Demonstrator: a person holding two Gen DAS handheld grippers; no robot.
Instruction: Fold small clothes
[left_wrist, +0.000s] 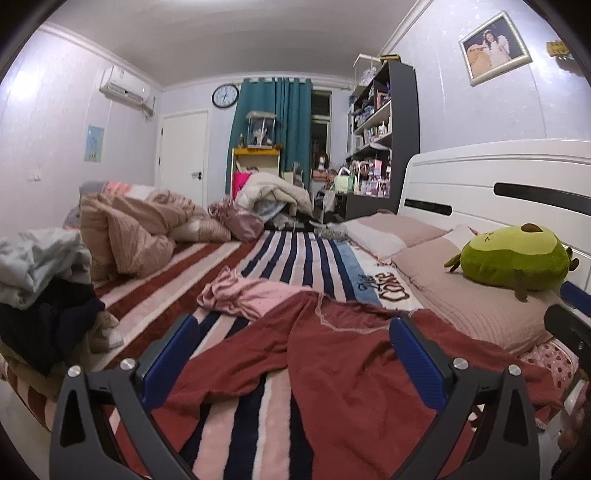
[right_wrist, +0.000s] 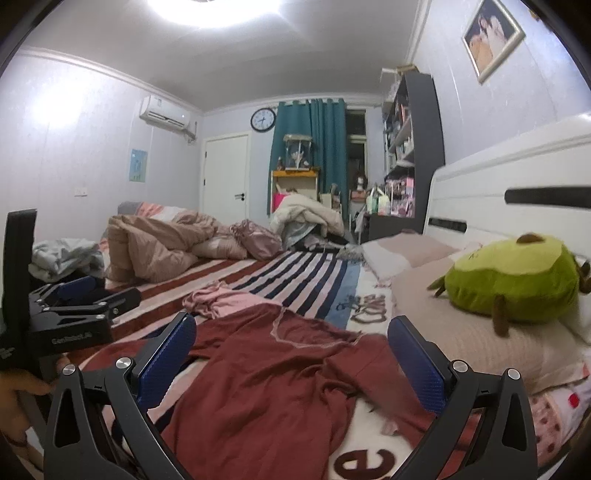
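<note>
A red shirt (left_wrist: 332, 354) lies crumpled on the striped blanket (left_wrist: 295, 254). The left gripper (left_wrist: 291, 332) and right gripper (right_wrist: 291, 332) hang over it, both wide and holding nothing.

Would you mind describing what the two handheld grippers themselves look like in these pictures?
The left gripper and the right gripper look alike: black angular frames with triangular cut-outs, silver round bolt heads, and two flat fingers faced with textured blue pads. From the right wrist view, the left unit's black body carries small white lettering, too blurred to read. No cables show. A bare hand grips its handle.
</note>
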